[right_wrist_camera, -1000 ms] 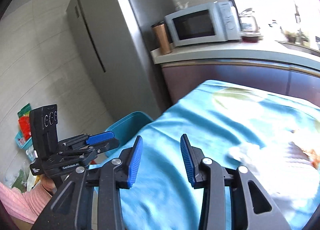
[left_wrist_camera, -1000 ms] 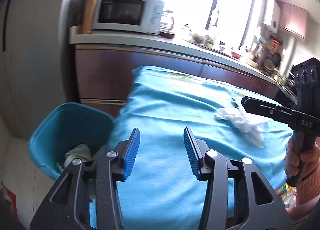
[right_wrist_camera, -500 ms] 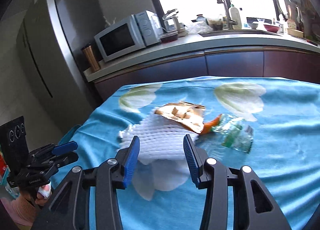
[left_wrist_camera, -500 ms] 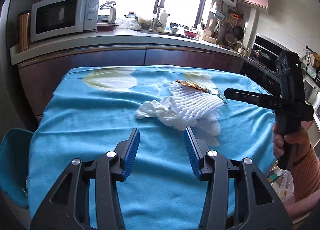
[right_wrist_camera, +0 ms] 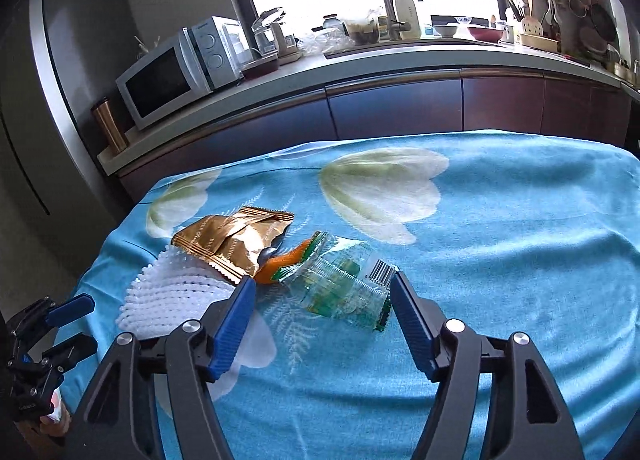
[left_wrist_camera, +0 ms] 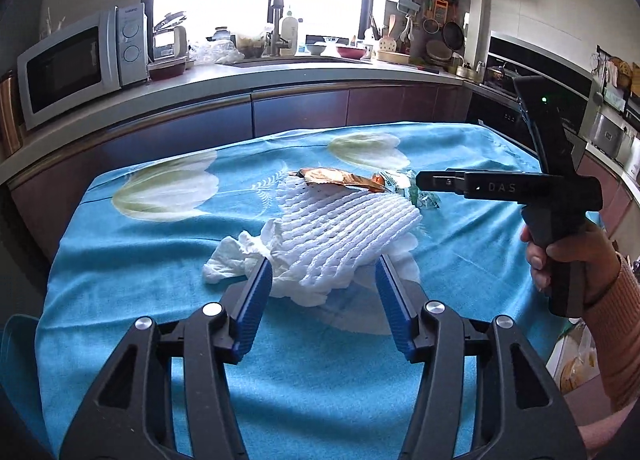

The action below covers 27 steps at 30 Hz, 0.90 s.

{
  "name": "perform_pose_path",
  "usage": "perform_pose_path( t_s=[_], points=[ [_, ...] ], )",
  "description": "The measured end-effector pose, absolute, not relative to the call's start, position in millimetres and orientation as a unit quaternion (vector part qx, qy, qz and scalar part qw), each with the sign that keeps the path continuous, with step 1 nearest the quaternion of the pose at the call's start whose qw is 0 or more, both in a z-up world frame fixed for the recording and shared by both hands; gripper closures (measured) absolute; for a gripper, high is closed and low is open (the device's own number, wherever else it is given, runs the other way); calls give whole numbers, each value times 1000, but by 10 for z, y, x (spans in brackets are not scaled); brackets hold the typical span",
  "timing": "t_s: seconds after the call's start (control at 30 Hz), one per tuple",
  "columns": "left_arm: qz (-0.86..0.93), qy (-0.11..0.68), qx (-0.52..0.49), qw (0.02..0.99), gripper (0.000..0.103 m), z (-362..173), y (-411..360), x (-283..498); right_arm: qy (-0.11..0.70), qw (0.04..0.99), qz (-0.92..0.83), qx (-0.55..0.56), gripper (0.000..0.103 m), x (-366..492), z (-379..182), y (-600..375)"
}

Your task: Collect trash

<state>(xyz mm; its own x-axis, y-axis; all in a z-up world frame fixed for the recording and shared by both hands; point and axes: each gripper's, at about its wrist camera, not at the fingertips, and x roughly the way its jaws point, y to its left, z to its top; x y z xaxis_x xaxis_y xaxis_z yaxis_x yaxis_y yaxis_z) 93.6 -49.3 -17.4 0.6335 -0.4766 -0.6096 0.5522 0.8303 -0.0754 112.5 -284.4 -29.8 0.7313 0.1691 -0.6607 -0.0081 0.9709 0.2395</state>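
Hovering with jaws apart, the left gripper [left_wrist_camera: 324,280] frames the white foam fruit net [left_wrist_camera: 344,232] and the right gripper [right_wrist_camera: 322,300] frames the clear plastic wrapper [right_wrist_camera: 340,284] on the blue tablecloth [right_wrist_camera: 500,260], so closing on each seems next.

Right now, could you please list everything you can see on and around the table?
Foam net: one, white, table centre.
Tissue: one, white, crumpled, left of the net.
Gold wrapper: one, gold, partly on the net's far end.
Clear wrapper: one, clear with green and orange, right of the gold one.
Tablecloth: one, blue with white flowers.
Microwave: one, white, on the counter.
Left claw: open, over the net.
Right claw: open, over the clear wrapper.
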Motion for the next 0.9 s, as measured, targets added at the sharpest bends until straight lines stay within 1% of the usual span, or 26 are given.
perform_pose_path(
  t_s=[0.03, 0.13, 0.3, 0.33, 0.37, 0.4, 0.43, 0.47, 0.5, 0.53, 0.6, 0.67, 0.7, 0.73, 0.77, 0.9],
  points=[
    [-288, 321, 63, 900, 49, -189, -534, 945, 367, 923, 48, 106, 29, 1142, -313, -2835],
    [-292, 322, 82, 897, 48, -241, -641, 957, 378, 920, 49, 86, 28, 1205, -344, -2773],
    [-290, 330, 104, 892, 49, -302, -774, 1021, 400, 914, 39, 47, 28, 1304, -436, -2675],
    [-288, 333, 107, 892, 50, -316, -795, 1037, 402, 914, 39, 43, 33, 1307, -450, -2669],
    [-286, 336, 110, 890, 56, -333, -813, 1054, 404, 913, 41, 42, 38, 1307, -461, -2660],
    [-285, 340, 111, 889, 63, -345, -827, 1070, 406, 912, 41, 41, 44, 1306, -467, -2656],
    [-285, 344, 110, 888, 65, -358, -834, 1082, 406, 912, 39, 39, 49, 1300, -466, -2658],
    [-286, 348, 107, 886, 70, -372, -832, 1098, 405, 913, 39, 39, 54, 1293, -462, -2665],
    [-287, 350, 105, 886, 76, -382, -828, 1110, 404, 913, 41, 41, 63, 1286, -460, -2674],
    [-287, 351, 104, 885, 79, -393, -827, 1112, 405, 913, 40, 43, 69, 1282, -464, -2691],
    [-290, 355, 98, 883, 90, -403, -811, 1125, 405, 912, 43, 49, 77, 1267, -467, -2720],
    [-291, 356, 96, 883, 95, -407, -794, 1127, 402, 913, 43, 53, 81, 1249, -456, -2748],
    [-291, 356, 94, 883, 98, -409, -784, 1127, 400, 914, 44, 56, 88, 1236, -451, -2761],
    [-291, 357, 93, 883, 100, -412, -771, 1129, 398, 915, 44, 58, 96, 1225, -444, -2772],
    [-291, 357, 91, 883, 102, -413, -759, 1127, 396, 915, 45, 61, 99, 1214, -437, -2777],
    [-292, 354, 78, 885, 102, -387, -686, 1086, 383, 920, 56, 70, 100, 1115, -378, -2780]
  ],
)
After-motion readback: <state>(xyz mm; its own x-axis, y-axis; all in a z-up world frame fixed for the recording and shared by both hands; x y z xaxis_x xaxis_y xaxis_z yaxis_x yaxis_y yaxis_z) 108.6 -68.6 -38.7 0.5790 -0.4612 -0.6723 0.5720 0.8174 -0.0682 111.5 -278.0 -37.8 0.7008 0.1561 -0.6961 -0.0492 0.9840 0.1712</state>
